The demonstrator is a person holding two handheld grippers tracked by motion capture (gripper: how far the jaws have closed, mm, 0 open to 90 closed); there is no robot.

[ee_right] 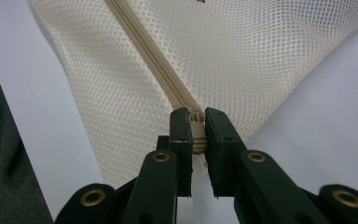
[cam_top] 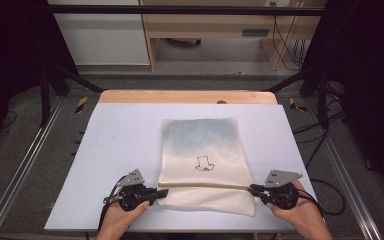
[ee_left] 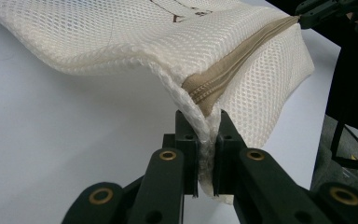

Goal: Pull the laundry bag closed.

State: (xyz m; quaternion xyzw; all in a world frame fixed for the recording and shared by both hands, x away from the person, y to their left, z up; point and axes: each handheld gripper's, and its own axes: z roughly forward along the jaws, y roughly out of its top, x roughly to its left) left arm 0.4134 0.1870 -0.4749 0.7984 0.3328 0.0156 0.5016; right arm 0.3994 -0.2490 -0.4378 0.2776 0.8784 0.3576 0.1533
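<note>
Lab: framed rig (cam_top: 180, 10), cables (cam_top: 285, 45)

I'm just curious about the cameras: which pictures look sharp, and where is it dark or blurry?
High view: the table is evenly lit, the room's sides black. Left gripper view: the mesh bag is crisp, the near tongs soft. Right gripper view: the zipper is sharp, the lower left dim.
</note>
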